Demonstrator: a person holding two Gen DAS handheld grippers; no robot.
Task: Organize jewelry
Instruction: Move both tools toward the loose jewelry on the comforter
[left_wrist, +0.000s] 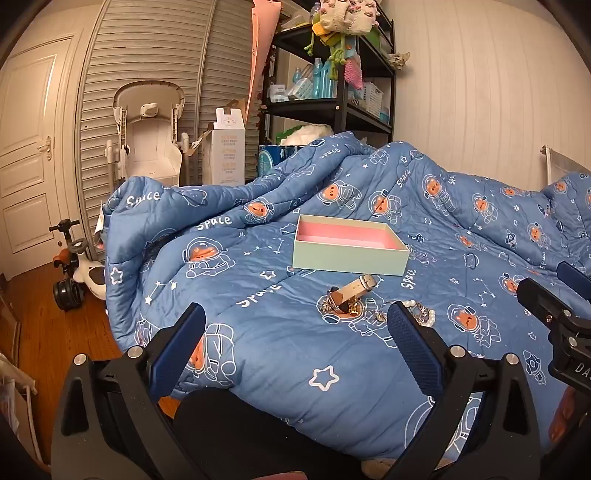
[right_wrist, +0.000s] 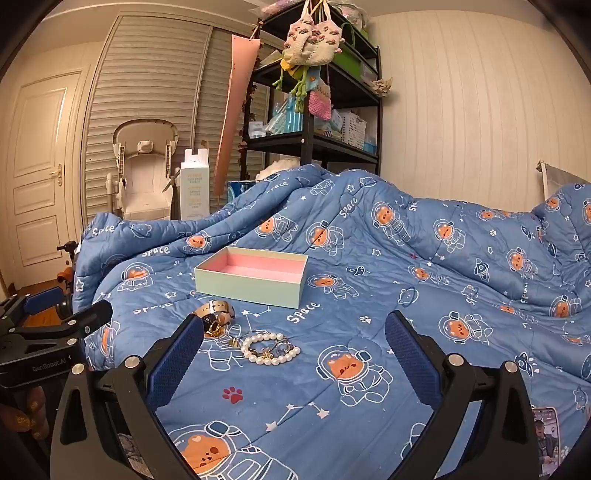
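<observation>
An open pale green box (left_wrist: 350, 258) with a pink lining sits on the blue quilt; it also shows in the right wrist view (right_wrist: 255, 284) and looks empty. In front of it lie a gold watch (left_wrist: 354, 290) (right_wrist: 215, 309), small gold pieces (left_wrist: 345, 308) (right_wrist: 213, 329) and a pearl bracelet (right_wrist: 267, 349) (left_wrist: 424, 314). My left gripper (left_wrist: 295, 328) is open and empty, short of the jewelry. My right gripper (right_wrist: 293, 338) is open and empty, with the pearl bracelet just ahead between its fingers.
The blue space-print quilt (right_wrist: 406, 295) covers the bed, bunched up at the back. A black shelf unit (right_wrist: 314, 110), a white box (left_wrist: 229, 147) and a baby seat (left_wrist: 149, 136) stand behind. A phone (right_wrist: 546, 435) lies at the lower right.
</observation>
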